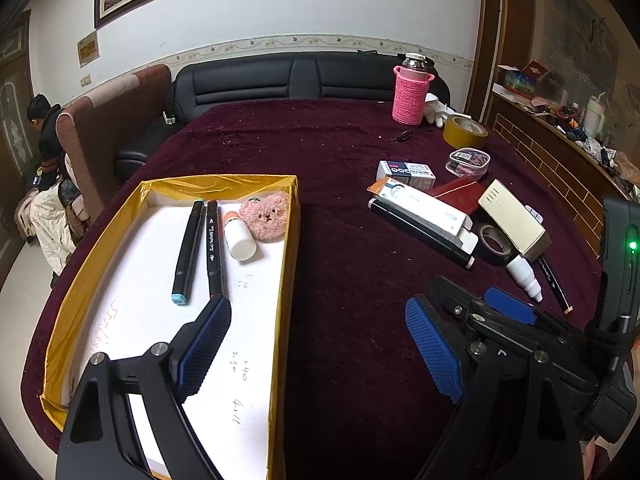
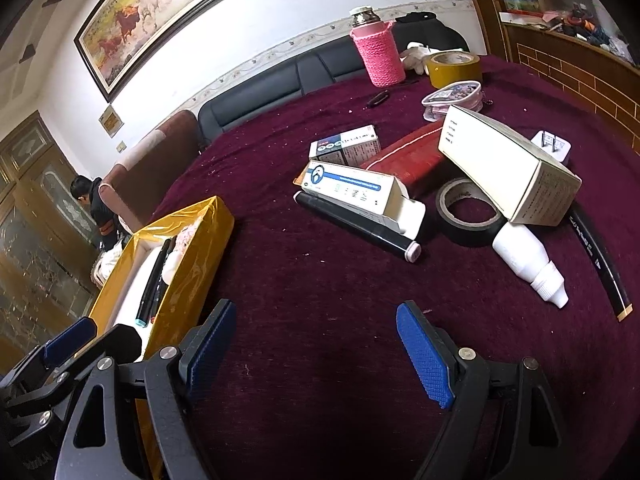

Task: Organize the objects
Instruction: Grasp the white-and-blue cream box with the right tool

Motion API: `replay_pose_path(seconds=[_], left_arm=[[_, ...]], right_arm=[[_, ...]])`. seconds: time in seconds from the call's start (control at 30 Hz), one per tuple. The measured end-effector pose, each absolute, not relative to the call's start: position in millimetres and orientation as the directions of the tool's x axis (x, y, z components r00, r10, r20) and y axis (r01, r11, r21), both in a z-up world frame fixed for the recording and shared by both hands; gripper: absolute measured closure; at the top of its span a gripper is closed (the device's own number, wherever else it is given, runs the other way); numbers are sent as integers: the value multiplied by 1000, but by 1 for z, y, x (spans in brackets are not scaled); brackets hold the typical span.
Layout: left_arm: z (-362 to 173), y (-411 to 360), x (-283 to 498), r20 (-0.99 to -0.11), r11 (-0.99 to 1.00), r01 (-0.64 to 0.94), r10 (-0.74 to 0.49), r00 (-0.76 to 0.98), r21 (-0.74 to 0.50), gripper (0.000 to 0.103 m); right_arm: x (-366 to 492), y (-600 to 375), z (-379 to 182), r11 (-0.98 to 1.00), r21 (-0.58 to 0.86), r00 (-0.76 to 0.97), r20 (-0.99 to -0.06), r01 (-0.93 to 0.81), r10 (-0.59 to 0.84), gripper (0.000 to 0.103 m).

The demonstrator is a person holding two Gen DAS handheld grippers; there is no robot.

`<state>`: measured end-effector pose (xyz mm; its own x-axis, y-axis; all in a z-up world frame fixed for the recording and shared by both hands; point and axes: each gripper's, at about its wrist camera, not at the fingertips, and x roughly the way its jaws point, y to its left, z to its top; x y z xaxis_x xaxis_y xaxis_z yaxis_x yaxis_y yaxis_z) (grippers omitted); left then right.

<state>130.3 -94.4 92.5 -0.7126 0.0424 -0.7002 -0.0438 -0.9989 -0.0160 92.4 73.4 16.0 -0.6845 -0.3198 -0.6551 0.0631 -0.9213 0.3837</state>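
Observation:
A yellow-rimmed tray (image 1: 292, 248) with a white floor holds two black markers (image 1: 189, 252), a small white bottle (image 1: 239, 237) and a pink plush bear (image 1: 267, 216). My left gripper (image 1: 318, 344) is open and empty over the tray's near right side. My right gripper (image 2: 316, 352) is open and empty above bare cloth. Ahead of it lie a black marker (image 2: 356, 225), a blue-and-white box (image 2: 352, 192), a cream box (image 2: 508, 168), a black tape roll (image 2: 468, 210), a white dropper bottle (image 2: 528, 266) and another black marker (image 2: 600, 260). The tray also shows at the left of the right wrist view (image 2: 192, 248).
A dark red cloth (image 1: 344, 240) covers the table. Farther back stand a bottle in a pink knit sleeve (image 1: 410, 92), a yellow tape roll (image 1: 464, 131), a clear pouch (image 1: 468, 162), a red case (image 2: 412, 156) and a small printed box (image 1: 406, 172). A black sofa (image 1: 280, 80) lies behind.

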Motion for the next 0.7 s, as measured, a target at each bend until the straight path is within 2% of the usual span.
replay_pose_path(seconds=[0.5, 0.7], left_arm=[[88, -93, 126, -712, -998, -47, 56, -700, -33, 15], [91, -104, 125, -699, -996, -35, 83, -711, -83, 15]], right_arm=[[91, 77, 11, -916, 398, -671, -666, 49, -326, 17], [82, 93, 48, -918, 391, -725, -610, 75, -319, 16]])
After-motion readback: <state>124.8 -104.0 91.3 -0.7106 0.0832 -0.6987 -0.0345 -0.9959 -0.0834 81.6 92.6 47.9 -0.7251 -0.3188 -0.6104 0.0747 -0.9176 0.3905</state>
